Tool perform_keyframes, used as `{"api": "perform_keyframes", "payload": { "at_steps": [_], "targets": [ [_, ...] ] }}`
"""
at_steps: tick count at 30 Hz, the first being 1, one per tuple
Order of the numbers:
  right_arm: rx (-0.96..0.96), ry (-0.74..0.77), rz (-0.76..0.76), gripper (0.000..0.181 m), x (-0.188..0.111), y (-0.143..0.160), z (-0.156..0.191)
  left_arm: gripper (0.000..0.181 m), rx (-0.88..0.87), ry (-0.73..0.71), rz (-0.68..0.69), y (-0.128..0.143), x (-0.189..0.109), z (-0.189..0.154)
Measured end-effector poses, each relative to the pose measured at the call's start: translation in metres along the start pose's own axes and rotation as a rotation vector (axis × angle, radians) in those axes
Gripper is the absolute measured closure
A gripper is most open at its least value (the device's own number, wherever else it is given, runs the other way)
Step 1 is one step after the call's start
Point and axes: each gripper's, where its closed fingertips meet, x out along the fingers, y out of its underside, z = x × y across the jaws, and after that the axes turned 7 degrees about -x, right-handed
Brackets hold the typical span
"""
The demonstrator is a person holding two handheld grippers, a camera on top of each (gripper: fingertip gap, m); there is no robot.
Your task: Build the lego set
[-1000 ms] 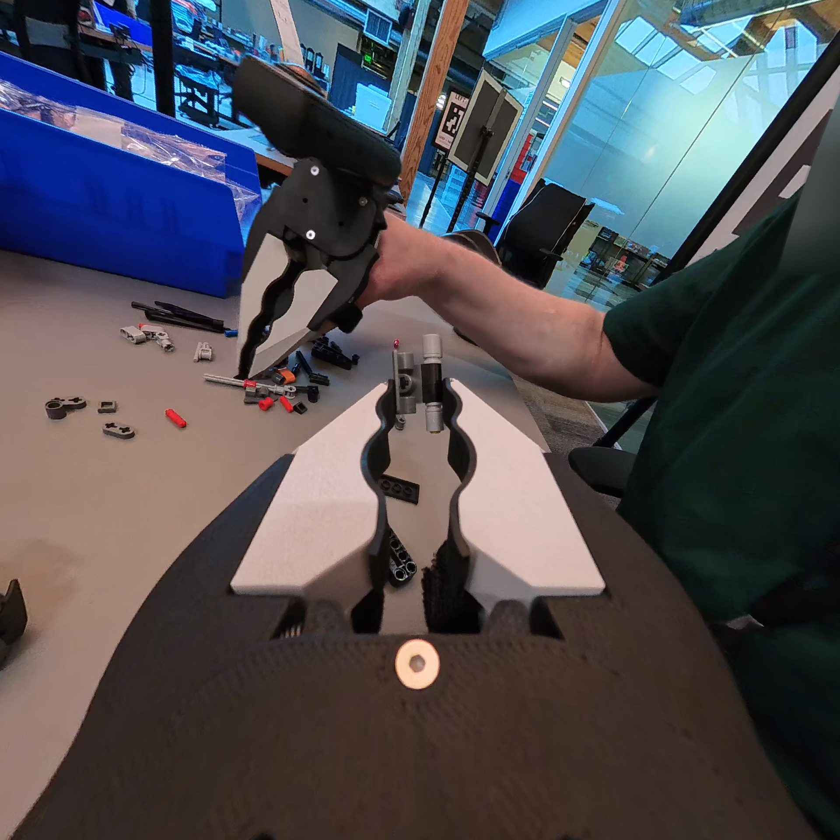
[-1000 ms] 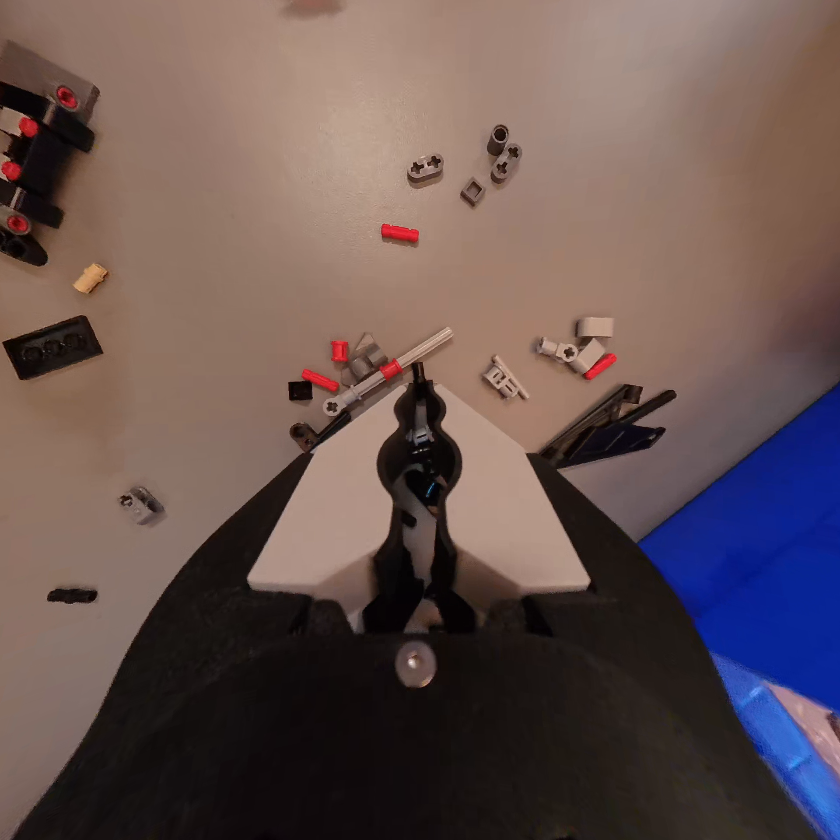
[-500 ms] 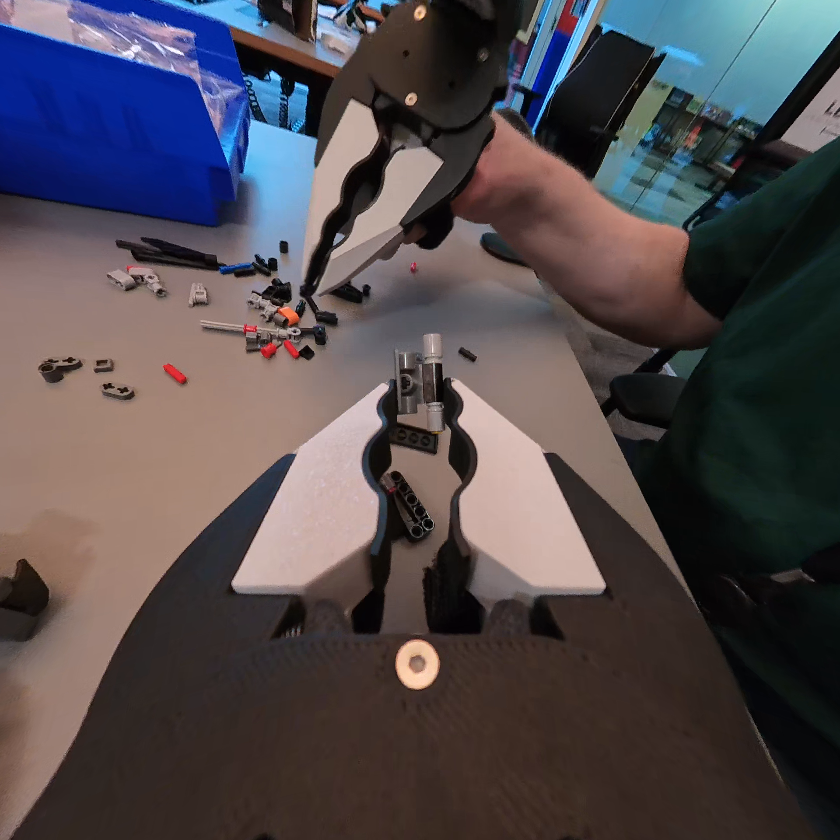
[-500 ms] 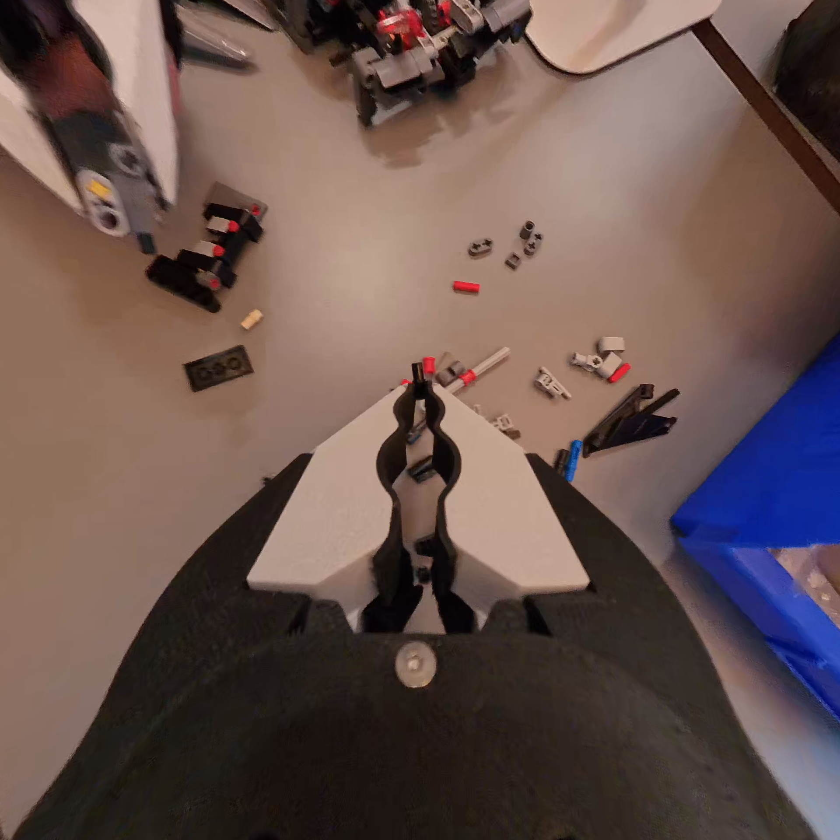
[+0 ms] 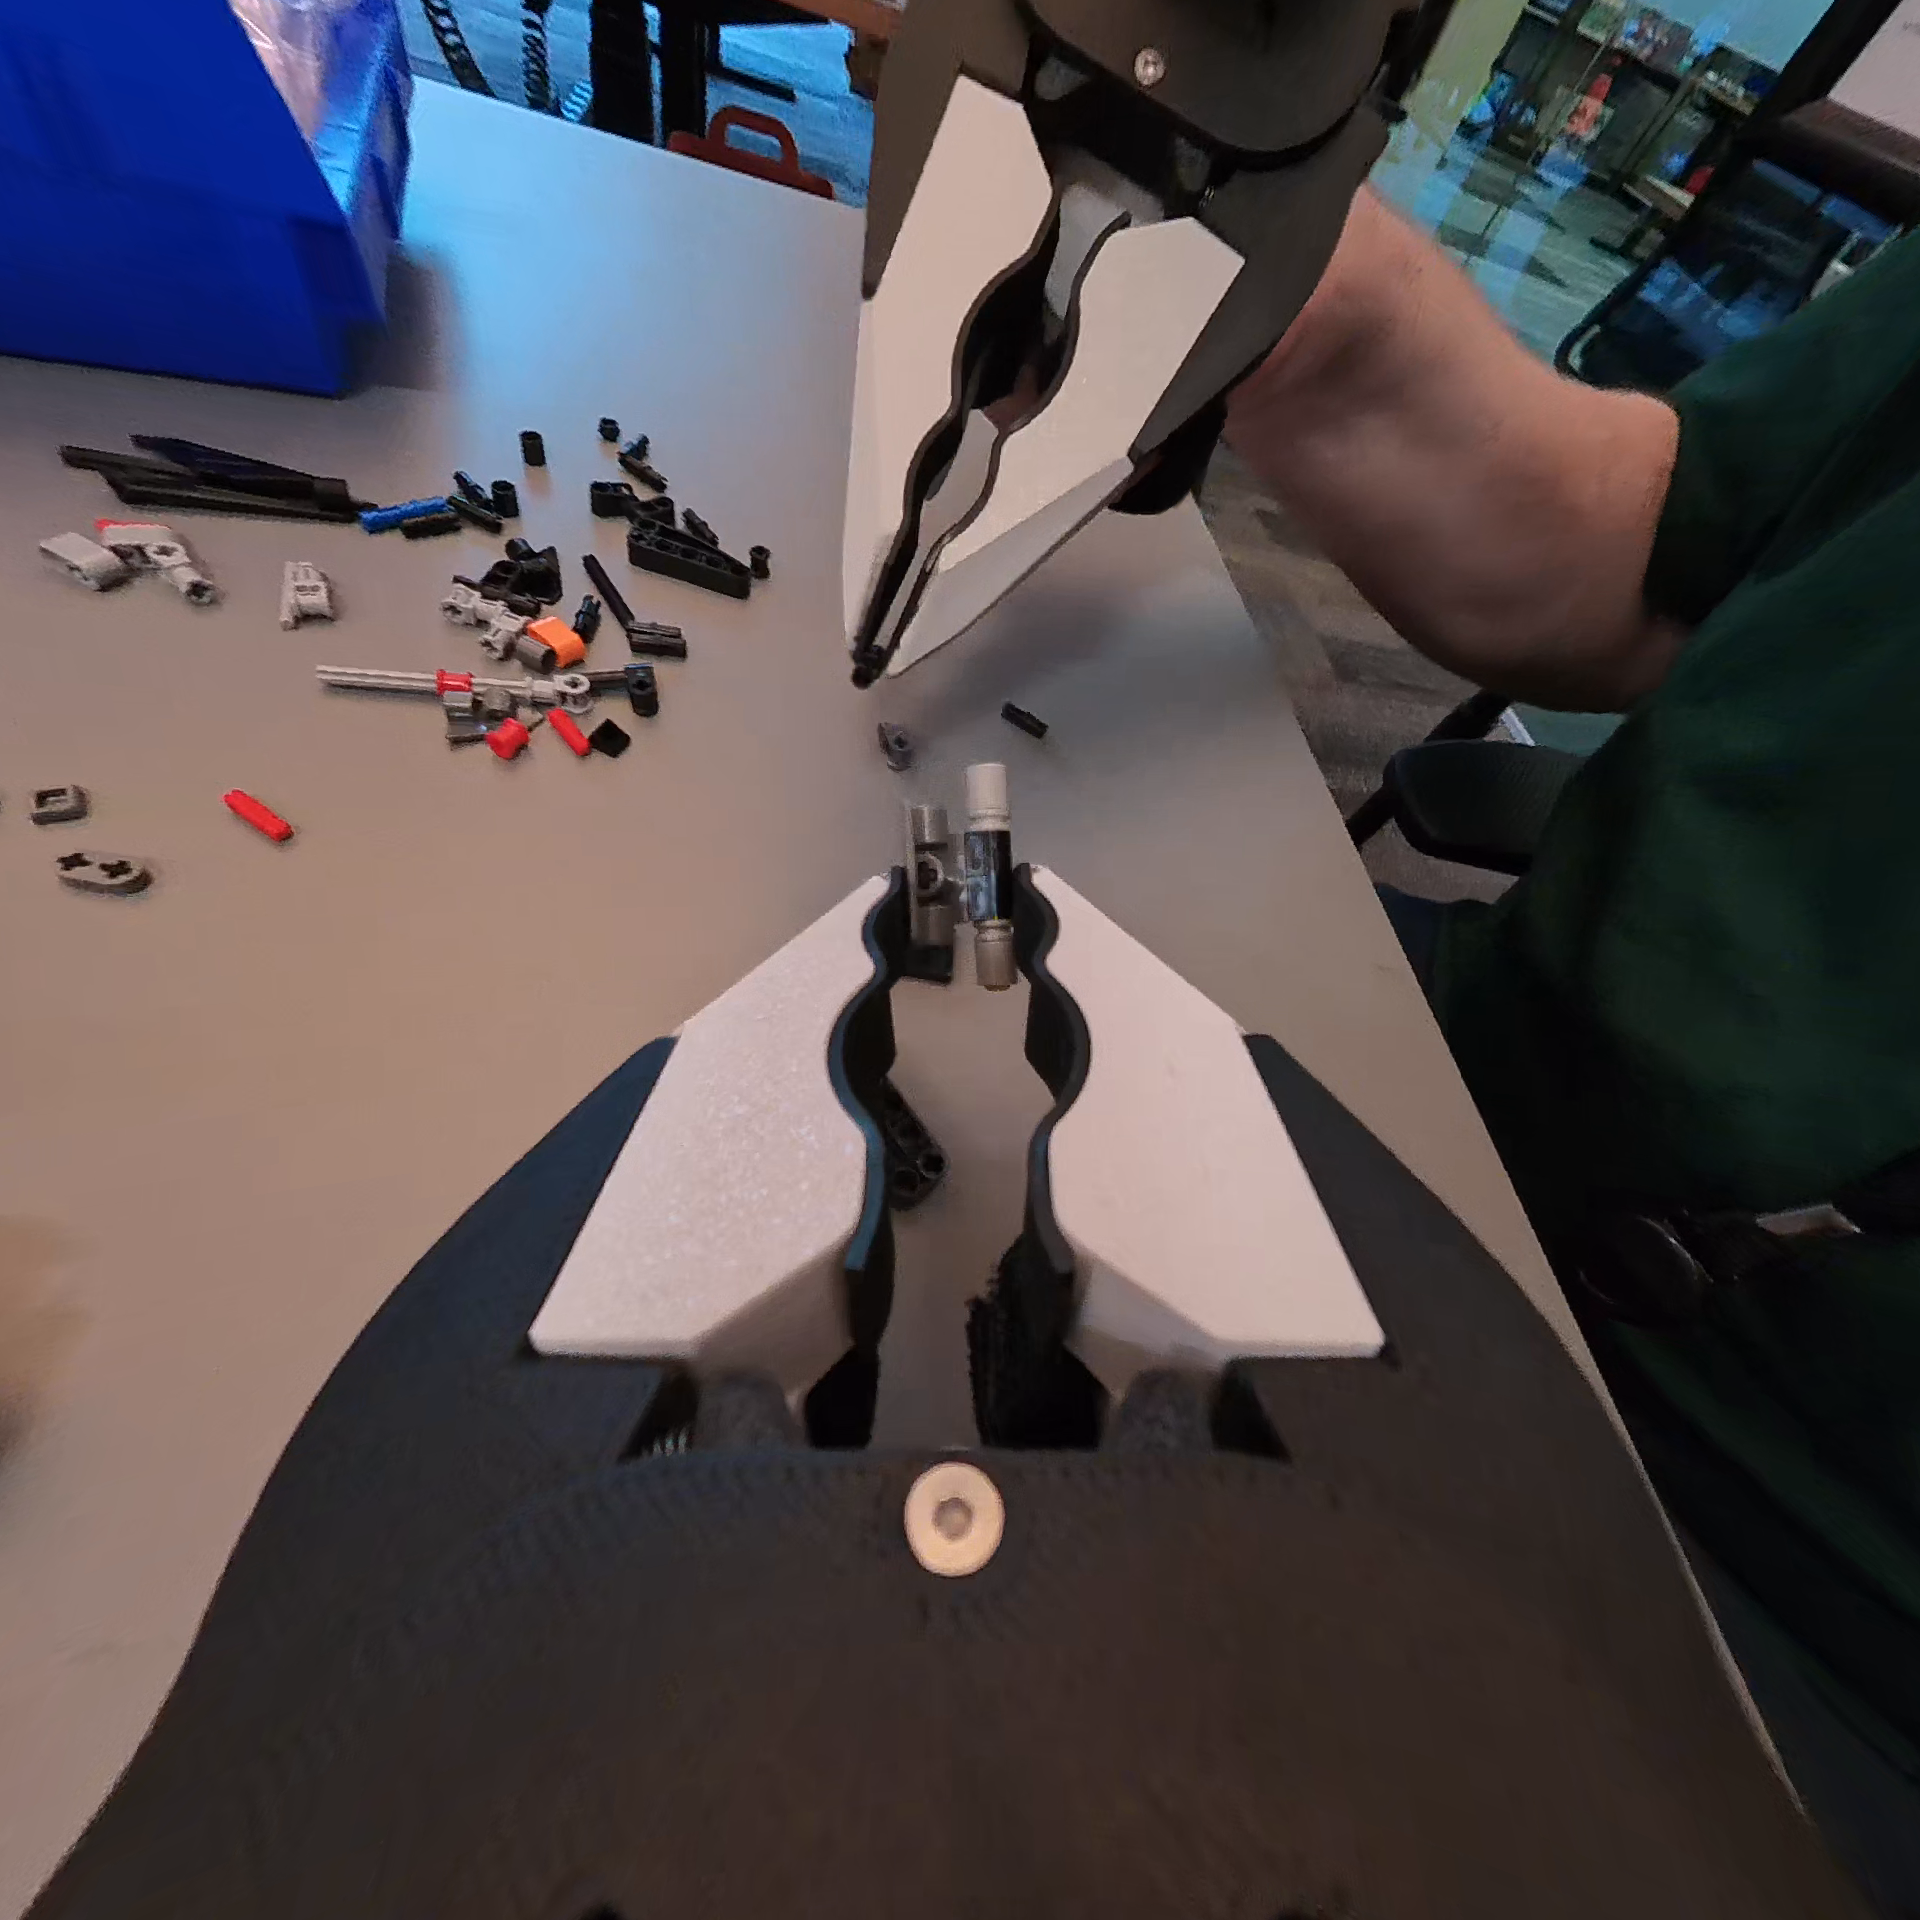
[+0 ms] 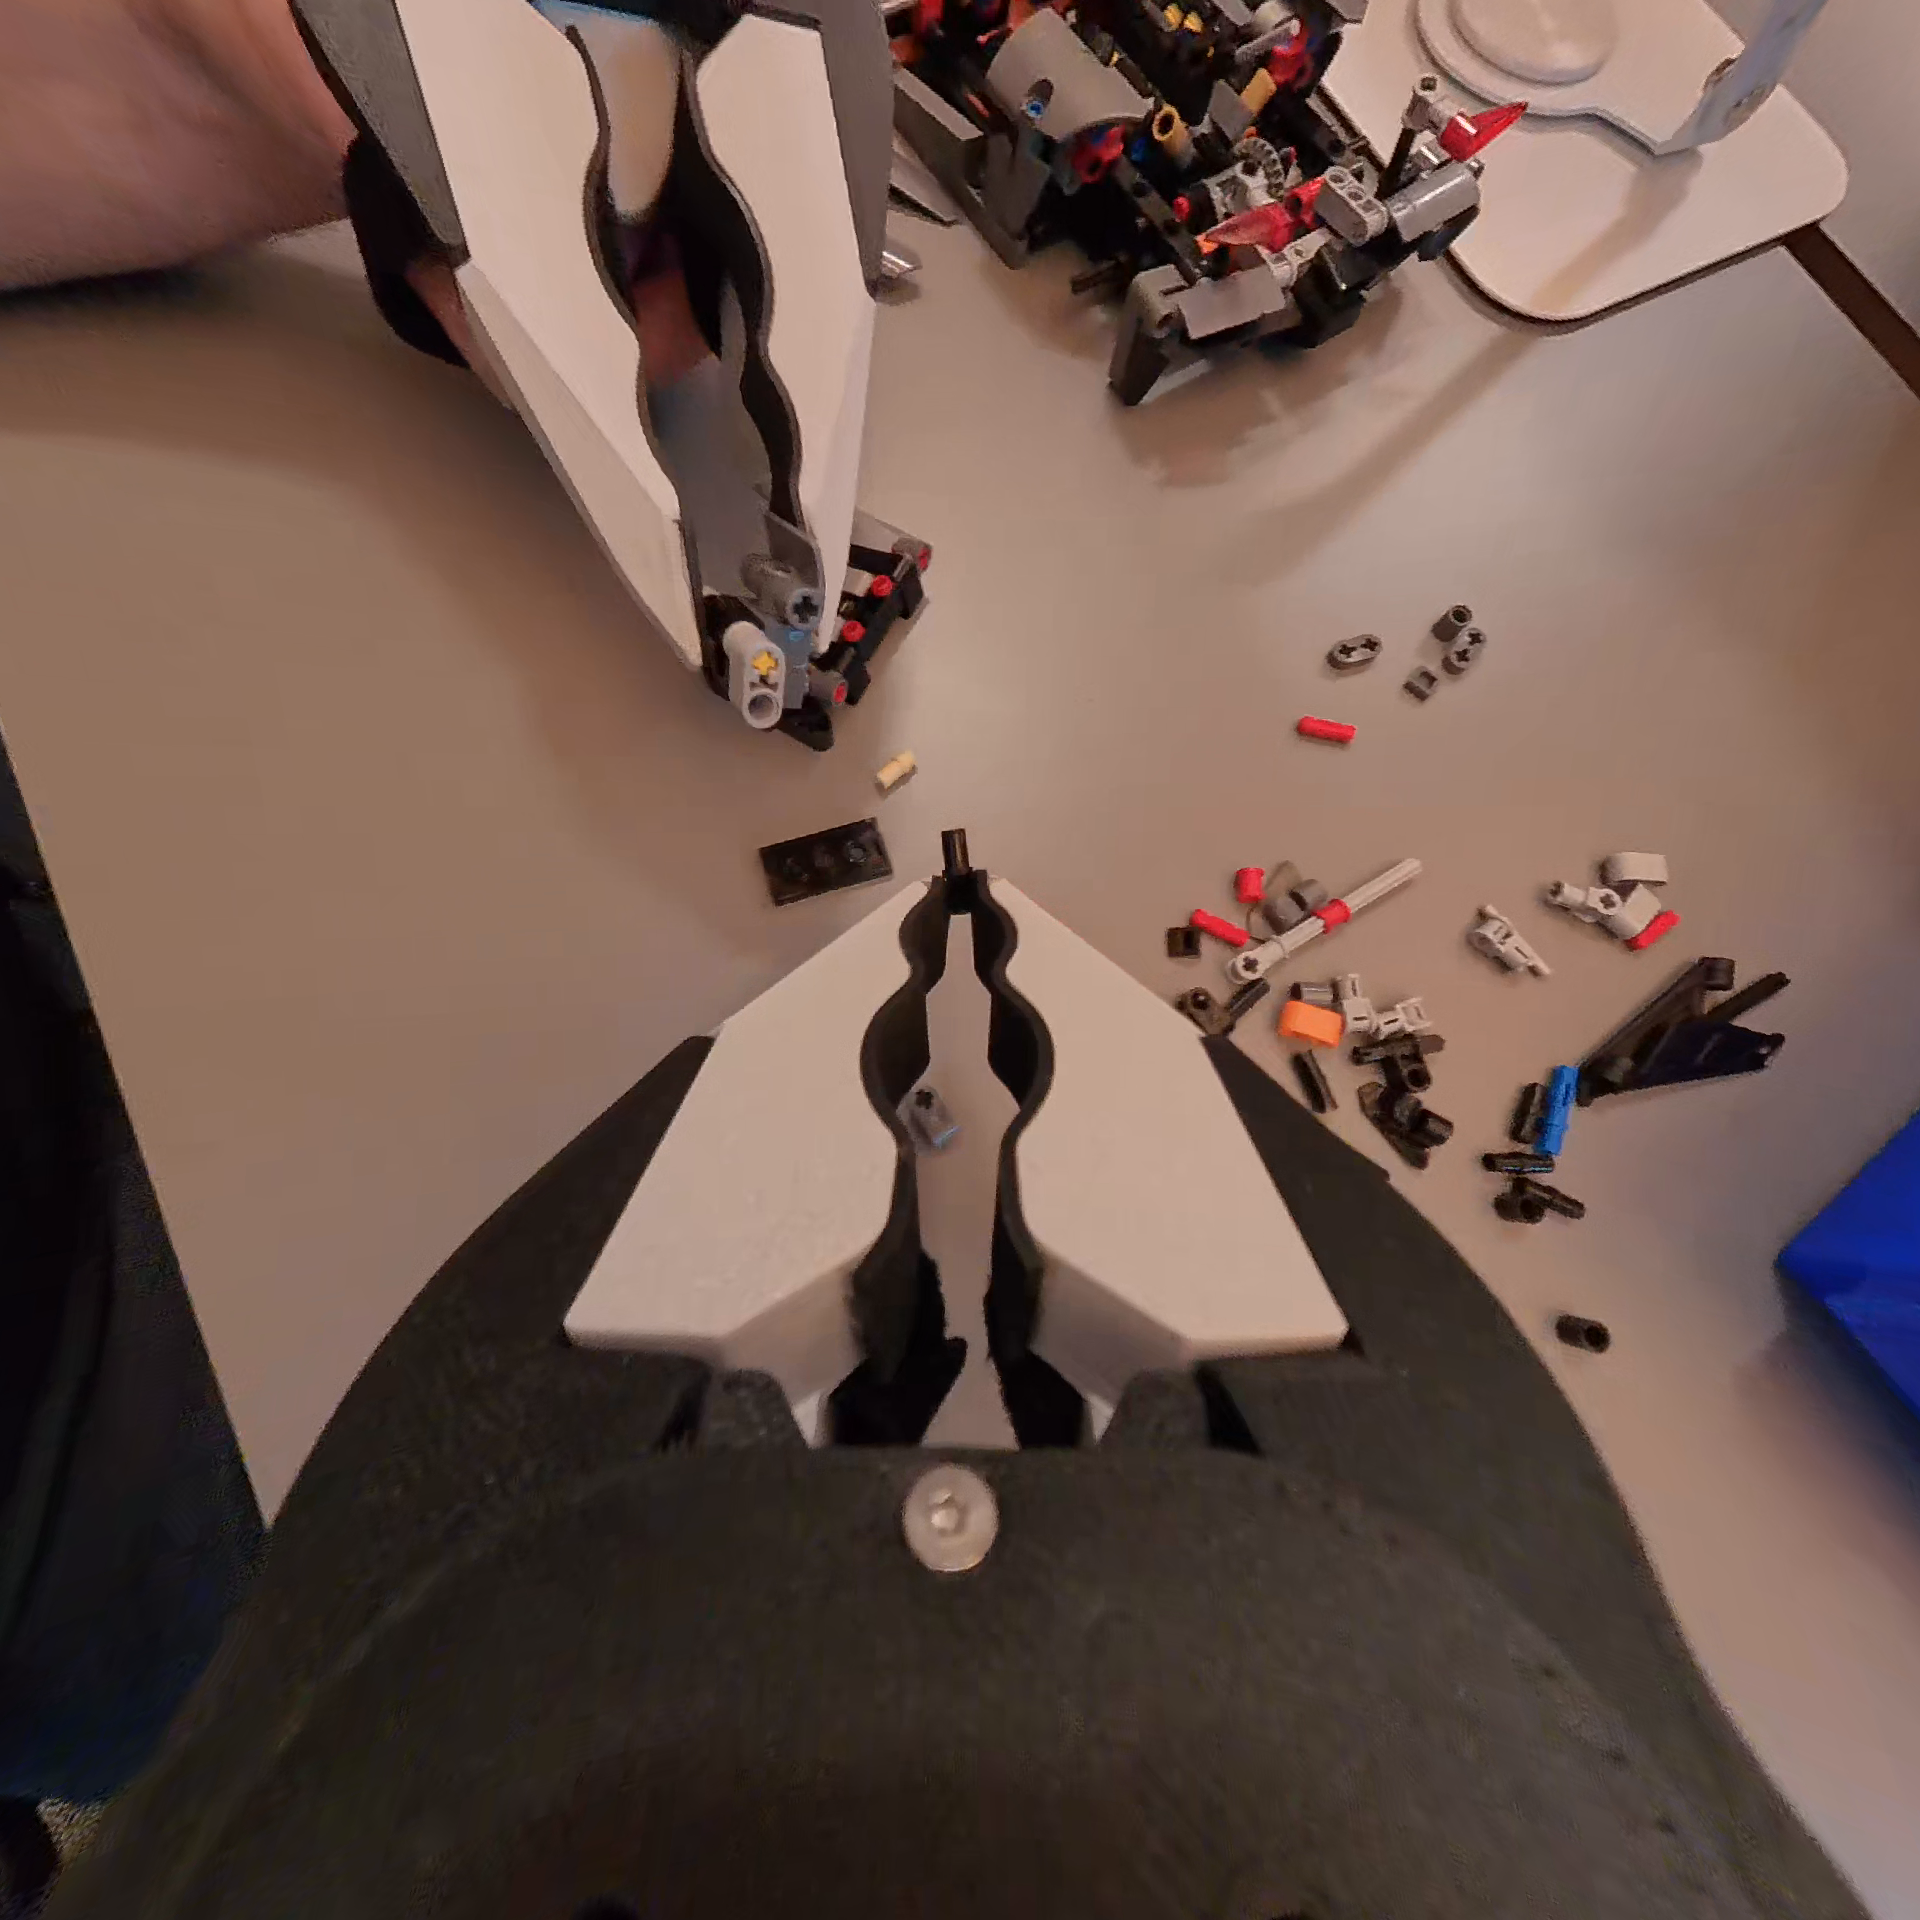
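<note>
Fingers (image 5: 1091, 935) of left gripper (image 5: 961, 883): clamped on grey-black subassembly (image 5: 961, 878). Right gripper (image 6: 954, 883): pinching black pin (image 6: 954, 854), above bench (image 6: 1039, 623); loose parts (image 6: 1351, 997) right.

I see the grey desk (image 6: 1143, 582) carrying scattered loose pieces (image 6: 1351, 997), a black plate (image 6: 826, 860) and a part-built model (image 6: 1195, 177).

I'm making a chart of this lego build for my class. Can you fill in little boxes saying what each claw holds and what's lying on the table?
left gripper: shut on a small grey and black lego assembly
right gripper: shut on a small black pin
table: grey, with loose pieces scattered over it
loose pieces: red pin, orange piece, blue pin, flat black plate
big model: partly built, at the table's far side
bin: blue, beside the pieces
</note>
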Motion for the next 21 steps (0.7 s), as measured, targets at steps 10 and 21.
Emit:
{"api": "perform_keyframes", "payload": {
  "at_steps": [10, 21],
  "targets": [
    [-0.009, 0.002, -0.031, 0.179, 0.001, -0.001, 0.031, 0.164, 0.032, 0.006, 0.043, 0.007, 0.007, -0.005],
    [-0.009, -0.068, -0.004, 0.179, 0.012, 0.011, 0.059, 0.164, 0.026, 0.065, 0.193, 0.032, 0.022, -0.016]
  ]
}}
